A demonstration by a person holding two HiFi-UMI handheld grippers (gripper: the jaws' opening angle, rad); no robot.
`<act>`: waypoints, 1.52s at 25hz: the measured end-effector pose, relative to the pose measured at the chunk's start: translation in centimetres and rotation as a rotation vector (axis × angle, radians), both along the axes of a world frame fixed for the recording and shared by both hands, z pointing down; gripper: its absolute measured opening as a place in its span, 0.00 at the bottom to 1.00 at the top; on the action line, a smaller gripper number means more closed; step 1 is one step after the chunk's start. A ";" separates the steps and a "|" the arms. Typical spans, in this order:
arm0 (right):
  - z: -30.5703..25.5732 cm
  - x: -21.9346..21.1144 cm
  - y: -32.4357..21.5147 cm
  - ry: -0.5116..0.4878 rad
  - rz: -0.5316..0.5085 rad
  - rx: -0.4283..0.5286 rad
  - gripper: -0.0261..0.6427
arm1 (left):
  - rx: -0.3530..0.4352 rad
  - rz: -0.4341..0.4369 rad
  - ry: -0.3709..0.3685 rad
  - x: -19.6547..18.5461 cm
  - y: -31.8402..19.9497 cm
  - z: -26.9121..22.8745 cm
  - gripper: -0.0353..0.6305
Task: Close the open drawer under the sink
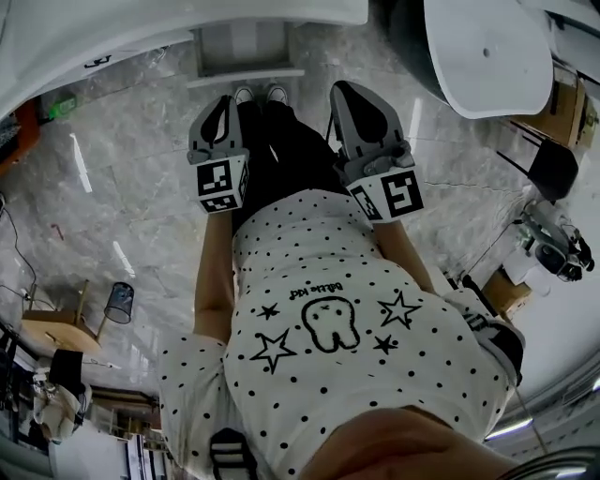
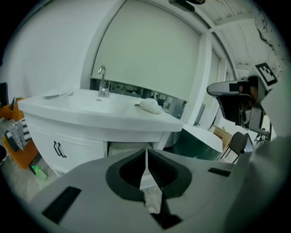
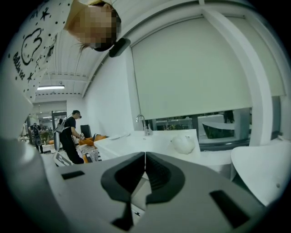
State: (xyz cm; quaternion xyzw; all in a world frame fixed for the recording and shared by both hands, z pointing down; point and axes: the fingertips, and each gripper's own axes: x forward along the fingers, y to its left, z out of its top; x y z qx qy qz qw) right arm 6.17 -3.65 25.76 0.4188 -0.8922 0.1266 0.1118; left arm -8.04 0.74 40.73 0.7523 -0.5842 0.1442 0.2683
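At the top centre of the head view we see the drawer (image 1: 246, 54). It stands out from under the white sink counter (image 1: 141, 23) toward us, front edge running left to right, just above our shoes (image 1: 260, 94). Bare marble floor (image 1: 122, 187) spreads at left, and a rounded white fixture (image 1: 487, 47) crowds the upper right. The left gripper (image 1: 225, 101) and right gripper (image 1: 347, 89) both have their jaws closed and empty.

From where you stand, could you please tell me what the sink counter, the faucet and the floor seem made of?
Sink counter: probably glazed ceramic or moulded solid surface, white, smooth, softly shiny. Faucet: polished metal, likely chrome, given its bright highlights. Floor: glossy marble or marble-look tile, with grey veining and reflected light streaks.
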 end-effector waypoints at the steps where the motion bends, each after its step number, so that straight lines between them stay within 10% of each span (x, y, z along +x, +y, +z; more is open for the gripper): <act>1: 0.5 -0.1 -0.3 0.002 -0.005 -0.001 0.06 | -0.015 0.006 0.008 0.4 0.0 1.4 0.06; 19: 9.2 -1.5 -1.3 0.010 -0.018 -0.071 0.06 | -0.288 -0.004 0.018 1.8 0.9 24.9 0.19; 38: 14.0 -2.0 1.1 -0.020 0.042 -0.173 0.06 | -0.299 0.032 0.020 2.9 -1.5 31.4 0.25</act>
